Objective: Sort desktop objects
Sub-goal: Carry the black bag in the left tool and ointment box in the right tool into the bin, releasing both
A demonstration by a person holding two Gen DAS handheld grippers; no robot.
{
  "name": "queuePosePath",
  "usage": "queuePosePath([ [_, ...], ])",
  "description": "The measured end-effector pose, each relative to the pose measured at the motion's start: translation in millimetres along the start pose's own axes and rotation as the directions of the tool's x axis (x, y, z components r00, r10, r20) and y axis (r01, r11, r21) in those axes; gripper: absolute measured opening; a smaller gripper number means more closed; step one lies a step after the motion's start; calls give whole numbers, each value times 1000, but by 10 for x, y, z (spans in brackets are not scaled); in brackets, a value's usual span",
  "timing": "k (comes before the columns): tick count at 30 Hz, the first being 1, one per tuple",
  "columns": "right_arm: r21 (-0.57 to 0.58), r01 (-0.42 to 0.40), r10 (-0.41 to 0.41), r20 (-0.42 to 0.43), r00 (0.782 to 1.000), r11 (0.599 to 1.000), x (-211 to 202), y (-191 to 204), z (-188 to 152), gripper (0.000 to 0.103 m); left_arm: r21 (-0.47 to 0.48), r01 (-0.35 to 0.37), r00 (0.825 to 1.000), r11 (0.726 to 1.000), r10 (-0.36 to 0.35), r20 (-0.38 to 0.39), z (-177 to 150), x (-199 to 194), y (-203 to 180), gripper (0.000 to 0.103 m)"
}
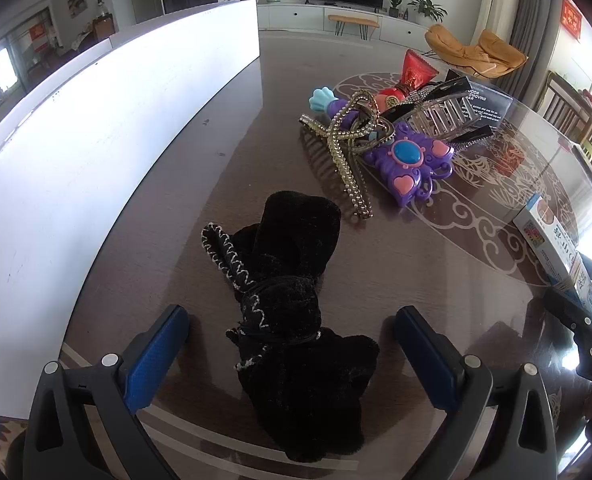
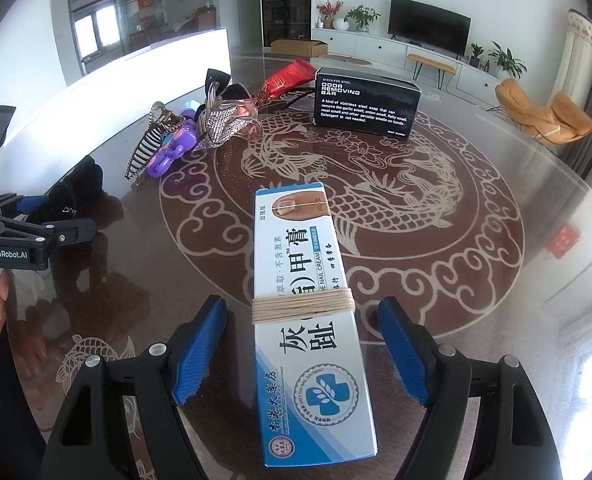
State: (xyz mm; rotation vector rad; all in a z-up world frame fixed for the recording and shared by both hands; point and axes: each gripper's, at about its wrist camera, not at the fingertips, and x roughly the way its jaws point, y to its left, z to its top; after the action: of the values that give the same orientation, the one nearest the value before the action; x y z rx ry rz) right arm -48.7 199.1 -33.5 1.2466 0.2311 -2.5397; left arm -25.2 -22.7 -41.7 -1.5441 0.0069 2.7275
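Observation:
A black velvet hair bow (image 1: 291,264) with white stitching lies on the glass table between the blue pads of my left gripper (image 1: 291,316). The jaws stand wide, and neither pad touches the bow. In the right wrist view, a long blue-and-white nail cream box (image 2: 308,280), bound with tan string, lies flat between the fingers of my right gripper (image 2: 302,306). There is a gap on each side of the box, so this gripper is open too. The same box (image 1: 552,248) shows at the right edge of the left wrist view.
Further back lies a pile: a gold rhinestone claw clip (image 1: 348,160), a purple toy (image 1: 412,160), a clear claw clip (image 1: 444,116) and a red tube (image 1: 414,74). A black soap-bar box (image 2: 366,104) stands behind. A tall white panel (image 1: 95,140) borders the table (image 2: 476,240) on the left.

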Motion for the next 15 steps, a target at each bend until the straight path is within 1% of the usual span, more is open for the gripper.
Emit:
queuePosePath([
  [6,6,-12,12,2,1000,1000,-9,-8,-1,81,3,-2,1000,1000,2,-4,23,5,-24,103],
  [9,41,-55,55,9,998,998,-23,-92,15,81,4,-3,1000,1000,3,-4,18,4,-31,103],
  [12,39,-52,53,-29,998,998,33,-115,132,81,8,-1,1000,1000,1,-9,17,2,-33,103],
  [14,9,-46,46,-72,996,999,111,-78,230,81,13,5,1000,1000,-5,-14,19,-9,-30,103],
  [15,-12,-44,43,-92,995,999,156,-45,271,81,15,6,1000,1000,-6,-3,8,-38,-29,96],
])
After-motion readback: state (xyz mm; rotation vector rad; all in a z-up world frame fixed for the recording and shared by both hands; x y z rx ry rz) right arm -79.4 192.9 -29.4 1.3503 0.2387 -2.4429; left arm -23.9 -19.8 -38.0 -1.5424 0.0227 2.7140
